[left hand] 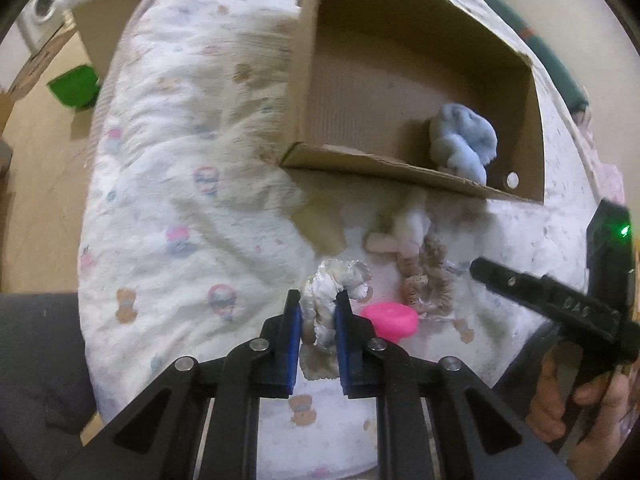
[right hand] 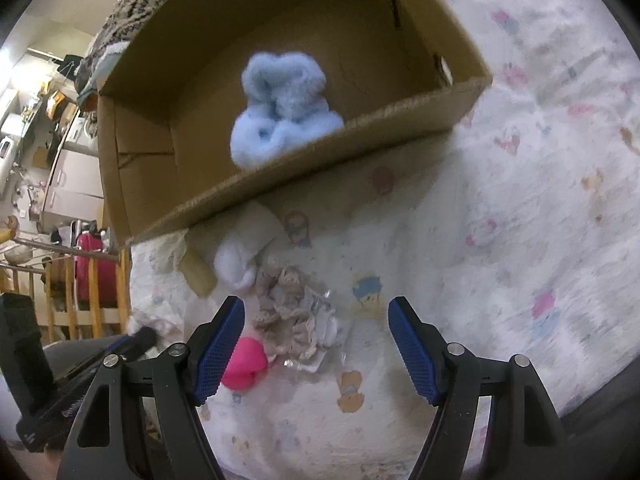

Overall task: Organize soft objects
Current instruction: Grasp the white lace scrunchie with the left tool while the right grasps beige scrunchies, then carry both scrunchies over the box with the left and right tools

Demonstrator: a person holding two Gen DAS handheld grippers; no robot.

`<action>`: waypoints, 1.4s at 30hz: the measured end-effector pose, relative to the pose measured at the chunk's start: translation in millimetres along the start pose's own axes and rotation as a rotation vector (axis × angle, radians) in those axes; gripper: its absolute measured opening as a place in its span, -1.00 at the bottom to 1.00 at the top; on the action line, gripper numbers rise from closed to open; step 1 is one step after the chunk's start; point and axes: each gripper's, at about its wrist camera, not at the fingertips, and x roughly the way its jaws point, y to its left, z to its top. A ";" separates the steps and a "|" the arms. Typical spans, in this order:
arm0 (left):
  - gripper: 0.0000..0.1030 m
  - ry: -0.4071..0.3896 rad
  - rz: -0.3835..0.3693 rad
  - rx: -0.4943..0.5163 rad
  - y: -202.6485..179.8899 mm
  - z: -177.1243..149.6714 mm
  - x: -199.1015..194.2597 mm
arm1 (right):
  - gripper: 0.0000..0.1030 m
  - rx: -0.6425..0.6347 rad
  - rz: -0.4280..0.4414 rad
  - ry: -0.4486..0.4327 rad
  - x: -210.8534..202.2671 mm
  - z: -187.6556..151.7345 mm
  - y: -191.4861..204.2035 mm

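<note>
My left gripper [left hand: 318, 300] is shut on a silvery-white scrunchie [left hand: 332, 284], held just above the bed. A pink soft piece [left hand: 390, 318] lies right of it, also in the right wrist view [right hand: 244, 362]. A beige lacy scrunchie [left hand: 428, 276] and a white fluffy piece [left hand: 412, 226] lie in front of the cardboard box [left hand: 384, 170]. A pale blue fluffy scrunchie [left hand: 464, 140] rests inside the box. My right gripper [right hand: 316, 306] is open and empty, hovering over the beige scrunchie [right hand: 292, 312], below the box [right hand: 320, 160] with the blue scrunchie [right hand: 280, 108].
The patterned white blanket [left hand: 180, 200] covers the bed. A green object [left hand: 74, 86] lies on the floor at left. A wooden rail and pink clothing [right hand: 92, 276] stand beyond the bed edge.
</note>
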 end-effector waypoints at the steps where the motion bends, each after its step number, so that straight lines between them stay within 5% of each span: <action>1: -0.72 -0.002 -0.005 -0.012 1.7 -2.0 0.0 | 0.52 -0.013 -0.002 -0.003 -1.5 -1.4 2.3; 7: -0.72 -0.028 0.003 -0.083 17.2 5.9 0.2 | 0.48 -0.143 0.059 0.004 -5.4 -0.9 40.4; 11: -0.72 -0.024 -0.019 -0.098 13.1 7.3 6.5 | 0.48 -0.257 -0.183 0.050 23.0 -0.2 56.5; 17: -0.72 -0.042 0.003 -0.096 13.3 9.5 6.2 | 0.48 -0.430 -0.332 0.040 43.9 -12.8 80.6; 19: -0.72 -0.037 0.002 -0.103 14.4 9.9 7.2 | 0.37 -0.466 -0.361 0.041 47.7 -15.7 83.9; 21: -0.72 -0.037 0.004 -0.101 14.0 10.7 7.6 | -0.08 -0.494 -0.401 0.037 49.4 -18.5 84.8; 24: -0.72 -0.045 0.011 -0.094 12.7 10.9 6.6 | -0.57 -0.465 -0.344 0.022 38.7 -21.9 84.9; 31: -0.72 -0.052 0.010 -0.092 13.1 10.9 5.6 | -0.63 -0.330 -0.120 -0.016 -16.8 -25.3 60.9; 42: -0.72 -0.136 0.045 -0.064 9.7 -0.6 -26.0 | -0.63 -0.268 0.001 -0.174 -84.7 -26.5 44.2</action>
